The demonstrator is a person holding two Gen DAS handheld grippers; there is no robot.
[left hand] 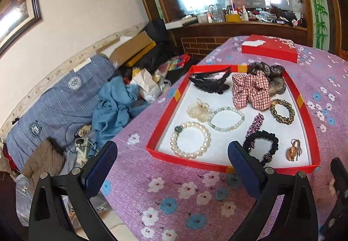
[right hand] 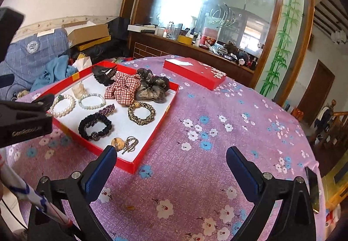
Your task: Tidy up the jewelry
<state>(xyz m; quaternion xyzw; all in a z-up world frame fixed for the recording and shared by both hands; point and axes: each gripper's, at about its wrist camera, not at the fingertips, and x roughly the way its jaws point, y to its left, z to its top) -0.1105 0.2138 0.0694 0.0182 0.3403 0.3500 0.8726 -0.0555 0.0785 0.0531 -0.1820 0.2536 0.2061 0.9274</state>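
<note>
Two grippers: left gripper (left hand: 171,149) and right gripper (right hand: 171,154), each with black arms and flat blue textured pads, jaws spread wide with nothing between them.
Left gripper position: above the near edge of the tray, its right pad over the near rim.
Right gripper position: over bare cloth just right of the tray's near corner.
Writing: pale embossed lettering on the side of the left gripper's black body, seen in the right wrist view, too blurred to read.
Tablecloth (left hand: 195,201): fuzzy pink-purple fabric printed with white and blue blossoms.
Tray (left hand: 218,168): shallow red cardboard rectangle with a white floor and yellow tape patches on the rim; holds all the jewelry, lying flat on the cloth.
Pearl bracelet (left hand: 191,139): round glossy cream beads with one green bead, near left of the tray.
Black scrunchie (left hand: 264,143): ruffled fabric ring with a dark beaded ball, near centre.
Amber pendant (left hand: 292,151): smooth orange oval on a fine chain, near right corner.
Pale green bead bracelet (left hand: 226,118): middle of the tray, beside a translucent cream flower piece (left hand: 199,109).
Purple clip (left hand: 255,124): narrow, sparkly, lying diagonal.
Leopard scrunchie (left hand: 282,111): yellow-black ring at the right wall.
Checked scrunchie (left hand: 250,91): red-white gingham, bunched.
Black claw clip (left hand: 209,81): toothed plastic, far left.
Brown scrunchies (left hand: 269,76): satiny, far right corner.
Red lid (left hand: 269,50): flat, blossom-printed, apart beyond the tray.
</note>
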